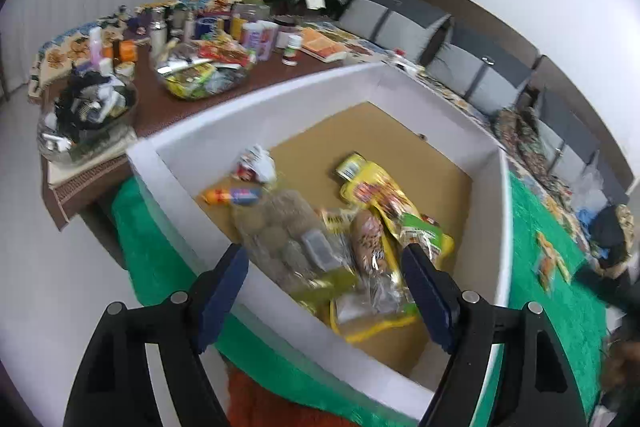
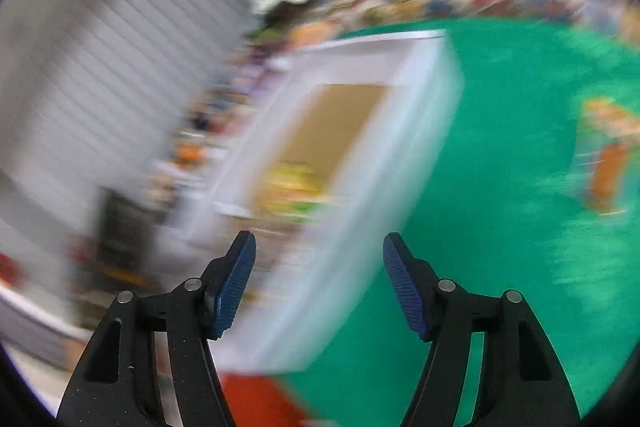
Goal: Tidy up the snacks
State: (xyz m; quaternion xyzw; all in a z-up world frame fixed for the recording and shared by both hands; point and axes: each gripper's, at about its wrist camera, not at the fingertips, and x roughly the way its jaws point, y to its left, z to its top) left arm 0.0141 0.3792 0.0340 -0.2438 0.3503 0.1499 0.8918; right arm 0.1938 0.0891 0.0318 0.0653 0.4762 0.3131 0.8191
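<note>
The left gripper (image 1: 324, 263), its blue-padded fingers spread wide and holding nothing, hangs above the near side of a white-walled box with a brown cardboard floor (image 1: 486, 143), which sits on a green textured mat (image 1: 560, 267). Inside the box lie the snacks: a clear bag of round brownish biscuits (image 1: 280, 235), a yellow foil packet (image 1: 376, 195), a brown sausage-shaped pack (image 1: 368, 239), a green packet (image 1: 428, 231), a small orange and blue wrapped bar (image 1: 232, 195) and a crumpled white and red wrapper (image 1: 256, 165). One more orange and green snack packet (image 1: 548, 261) rests on the mat to the right, outside the box. Behind the box stands a brown table (image 1: 168, 107) carrying a glass bowl of mixed packets (image 1: 204, 73) and a cluster of bottles and jars. The right wrist view is heavily blurred; the right gripper (image 2: 318, 267) is released and empty, over the box's near corner (image 2: 360, 227) and the green mat (image 2: 500, 187).
</note>
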